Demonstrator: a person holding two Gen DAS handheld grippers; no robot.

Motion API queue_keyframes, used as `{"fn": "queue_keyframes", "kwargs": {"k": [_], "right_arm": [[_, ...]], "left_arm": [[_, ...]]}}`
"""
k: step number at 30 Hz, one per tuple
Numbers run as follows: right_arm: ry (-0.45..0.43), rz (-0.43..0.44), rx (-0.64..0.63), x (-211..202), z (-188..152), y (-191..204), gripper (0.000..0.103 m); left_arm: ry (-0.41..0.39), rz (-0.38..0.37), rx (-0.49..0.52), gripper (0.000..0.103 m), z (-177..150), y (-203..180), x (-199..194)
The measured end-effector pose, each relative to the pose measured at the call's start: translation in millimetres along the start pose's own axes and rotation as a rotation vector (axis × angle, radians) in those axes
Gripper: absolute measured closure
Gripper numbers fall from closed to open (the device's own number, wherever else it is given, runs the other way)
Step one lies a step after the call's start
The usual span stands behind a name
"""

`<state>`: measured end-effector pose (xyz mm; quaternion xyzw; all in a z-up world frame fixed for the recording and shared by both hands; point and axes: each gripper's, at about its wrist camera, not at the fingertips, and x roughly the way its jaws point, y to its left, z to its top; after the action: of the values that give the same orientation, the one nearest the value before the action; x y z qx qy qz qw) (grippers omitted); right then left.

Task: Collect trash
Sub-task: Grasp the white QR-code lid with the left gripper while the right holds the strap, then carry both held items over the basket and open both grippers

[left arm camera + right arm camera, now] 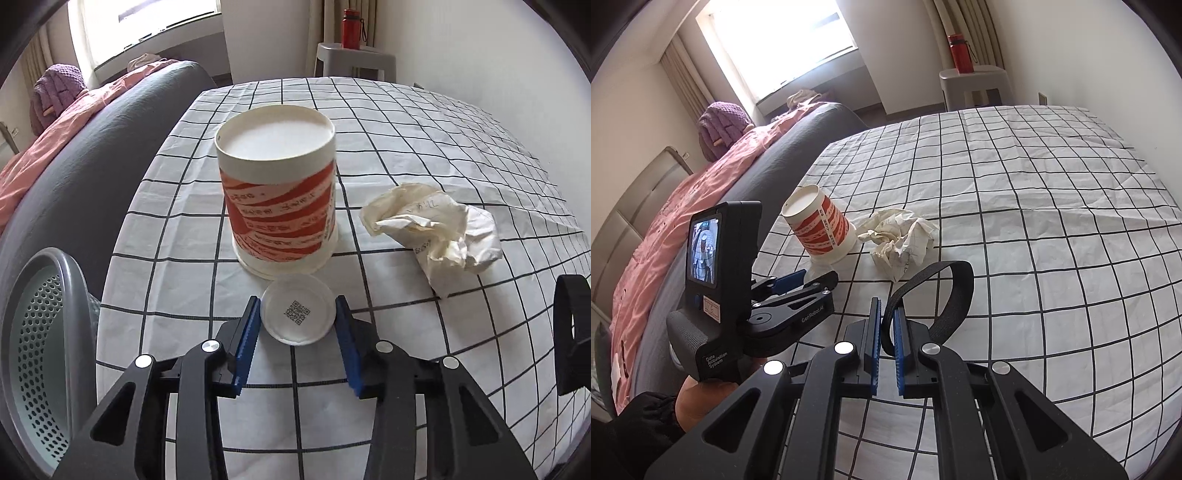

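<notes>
Left wrist view: the left gripper hovers low over a table covered by a white cloth with a black grid. Its blue-padded fingers stand apart, one on each side of a small white lid that lies flat on the cloth and bears a printed square code. The pads sit just beside the lid's rim — whether they touch it cannot be told. Just beyond the lid stands a paper cup with red and white stripes, upside down, its white base uppermost. To the right of the cup lies a ball of crumpled paper, near the cup but apart from it. At the lower left edge of the view a grey bin with a perforated wall shows beside the table.

Right wrist view: the right gripper is held above the near part of the cloth. Its fingers are nearly together, with only a narrow gap between the blue pads, and a black strap loops between and beyond them; whether they pinch the strap cannot be told. The left gripper appears at the left, reaching toward the foot of the cup.

Background: a grey stool carrying a red bottle — both stand past the far edge of the table.
</notes>
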<state>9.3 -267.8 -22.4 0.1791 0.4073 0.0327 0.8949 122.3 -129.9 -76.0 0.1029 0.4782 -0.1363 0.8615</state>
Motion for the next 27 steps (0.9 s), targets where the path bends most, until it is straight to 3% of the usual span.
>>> {"fn": "queue_keyframes", "kwargs": {"k": [8, 15, 27], "right_arm": [[0.003, -0.010, -0.005, 2.8, 0.0, 0.6, 0.095], [0.012, -0.007, -0.030, 8.7, -2.5, 14.8, 0.095], [0.012, 0.066, -0.162, 26.6, 5.0, 108.9, 0.095]], "left_arm": [[-0.002, -0.031, -0.027, 0.064, -19.6, 13.8, -16.4], [-0.063, -0.026, -0.043, 0.064, -38.7, 40.9, -56.7], [-0.156, 0.029, -0.100, 0.064, -59.3, 125.4, -119.6]]}}
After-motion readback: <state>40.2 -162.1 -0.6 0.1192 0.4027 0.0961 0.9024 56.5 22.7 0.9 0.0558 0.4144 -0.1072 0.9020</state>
